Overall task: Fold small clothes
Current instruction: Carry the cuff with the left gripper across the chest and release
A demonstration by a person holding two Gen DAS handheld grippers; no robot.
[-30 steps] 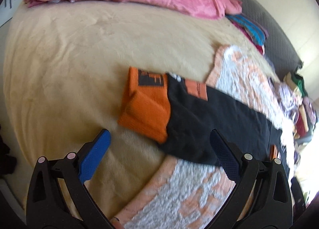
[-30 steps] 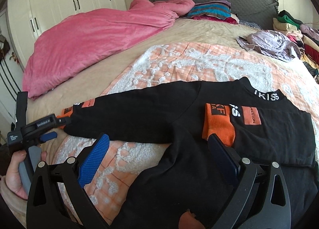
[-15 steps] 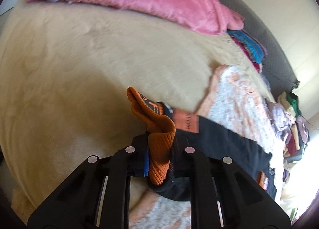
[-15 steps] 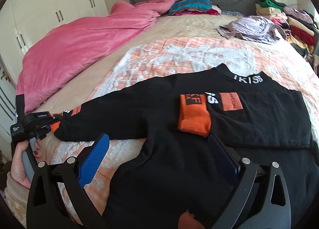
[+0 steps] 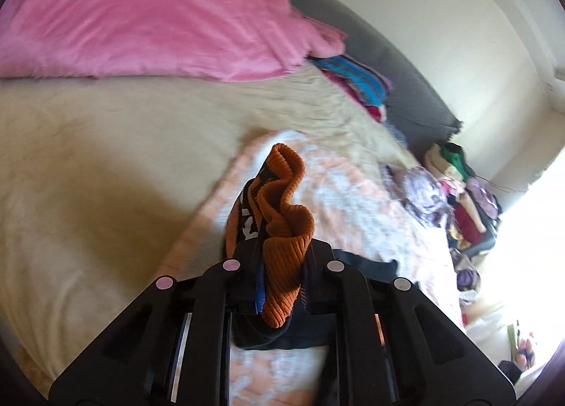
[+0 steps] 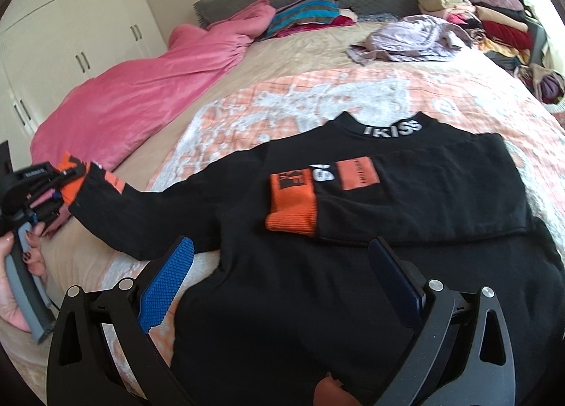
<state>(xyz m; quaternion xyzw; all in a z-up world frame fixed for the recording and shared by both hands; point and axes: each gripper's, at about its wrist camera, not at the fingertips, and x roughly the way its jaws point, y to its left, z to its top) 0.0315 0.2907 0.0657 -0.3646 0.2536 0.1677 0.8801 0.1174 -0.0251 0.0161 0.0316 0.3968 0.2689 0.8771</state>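
1. Two grippers noted. Left gripper [image 6: 67, 180]: clenched on orange cuff [image 5: 286, 240], lifted off bed [image 6: 310, 42].
2. Sleeve [image 6: 169, 208] running rightward to black sweatshirt [image 6: 300, 282] on orange-white blanket [image 6: 353, 95].
3. Right gripper [image 6: 282, 282]: released, over sweatshirt body, farther from cuff.

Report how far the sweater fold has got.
Done: one sleeve already lies folded across the black sweater, orange cuff on the chest. In hand: the left gripper is shut on the other sleeve's orange cuff, lifted off the bed. The right gripper hovers open. Left: lay that sleeve across, then fold the body.
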